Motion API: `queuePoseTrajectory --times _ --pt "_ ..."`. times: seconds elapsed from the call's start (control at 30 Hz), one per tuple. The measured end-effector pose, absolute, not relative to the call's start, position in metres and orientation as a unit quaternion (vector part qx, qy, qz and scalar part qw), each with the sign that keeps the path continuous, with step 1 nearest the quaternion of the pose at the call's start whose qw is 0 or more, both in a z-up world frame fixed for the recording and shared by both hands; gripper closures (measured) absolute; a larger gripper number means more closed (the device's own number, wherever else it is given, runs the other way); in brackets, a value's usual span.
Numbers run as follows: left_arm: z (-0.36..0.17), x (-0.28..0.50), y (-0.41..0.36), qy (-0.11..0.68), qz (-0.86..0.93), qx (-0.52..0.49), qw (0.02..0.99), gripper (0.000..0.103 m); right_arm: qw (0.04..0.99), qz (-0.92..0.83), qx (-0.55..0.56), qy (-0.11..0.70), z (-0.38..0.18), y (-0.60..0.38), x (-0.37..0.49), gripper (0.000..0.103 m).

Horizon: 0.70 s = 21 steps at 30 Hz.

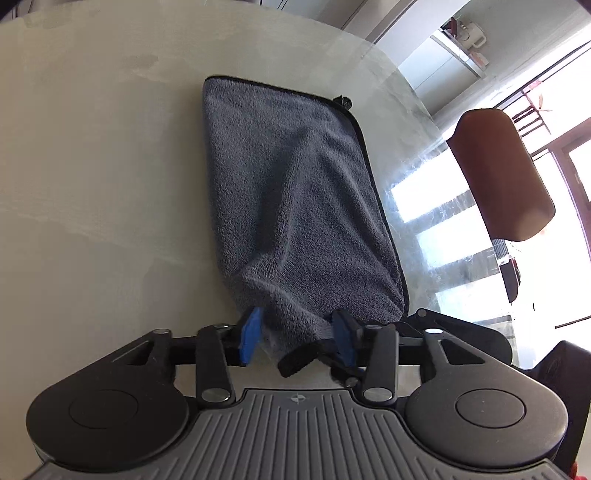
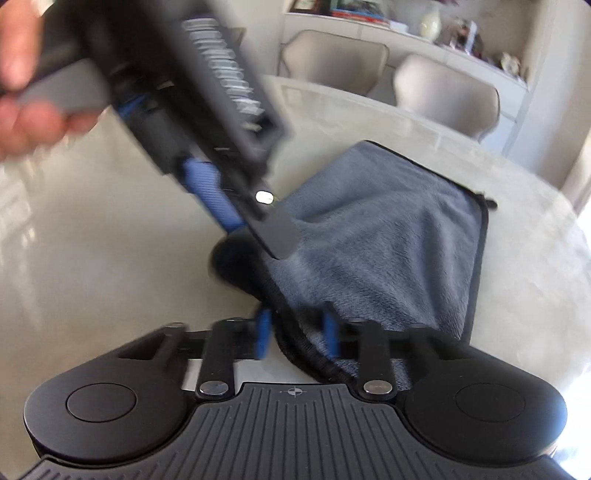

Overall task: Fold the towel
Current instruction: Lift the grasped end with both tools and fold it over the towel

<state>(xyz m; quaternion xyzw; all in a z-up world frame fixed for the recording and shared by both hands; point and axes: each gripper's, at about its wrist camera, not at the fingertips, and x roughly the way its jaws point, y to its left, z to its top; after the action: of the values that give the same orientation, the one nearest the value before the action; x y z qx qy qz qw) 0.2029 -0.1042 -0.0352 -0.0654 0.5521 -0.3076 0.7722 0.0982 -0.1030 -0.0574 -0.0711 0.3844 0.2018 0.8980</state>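
A grey towel (image 1: 291,192) with black trim lies on a pale table (image 1: 92,166), its near end lifted. My left gripper (image 1: 297,332) has its blue pads shut on the towel's near edge. In the right wrist view the same towel (image 2: 388,236) lies ahead, and my right gripper (image 2: 297,334) is shut on its near black-trimmed edge. The left gripper's body (image 2: 207,110) crosses that view from the upper left, held by a hand (image 2: 22,92), with one blue pad (image 2: 212,195) showing. Both grippers hold the towel's near end close together.
A brown chair back (image 1: 498,173) stands beyond the table's right edge, by bright windows. In the right wrist view two beige chairs (image 2: 447,92) and a shelf with ornaments (image 2: 432,22) stand behind the table (image 2: 92,240).
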Motion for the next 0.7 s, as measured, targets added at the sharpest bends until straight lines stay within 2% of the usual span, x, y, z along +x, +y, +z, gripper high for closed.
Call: queuePoseTrajectory --times 0.07,0.27,0.47,0.7 --pt "-0.028 0.201 -0.101 0.528 -0.324 -0.041 0.784 0.032 0.901 0.204 -0.031 0.382 -0.049 -0.116 0.104 0.092" --pt "-0.013 0.179 -0.096 0.410 -0.399 0.118 0.812 0.028 0.903 0.221 0.024 0.368 -0.028 -0.140 0.116 0.092" --pt "-0.018 0.165 -0.122 0.324 -0.446 0.229 0.802 0.028 0.898 0.232 0.035 0.373 -0.020 -0.150 0.131 0.092" --pt "-0.025 0.157 -0.150 0.246 -0.468 0.316 0.788 0.030 0.885 0.276 -0.002 0.375 -0.008 -0.147 0.140 0.092"
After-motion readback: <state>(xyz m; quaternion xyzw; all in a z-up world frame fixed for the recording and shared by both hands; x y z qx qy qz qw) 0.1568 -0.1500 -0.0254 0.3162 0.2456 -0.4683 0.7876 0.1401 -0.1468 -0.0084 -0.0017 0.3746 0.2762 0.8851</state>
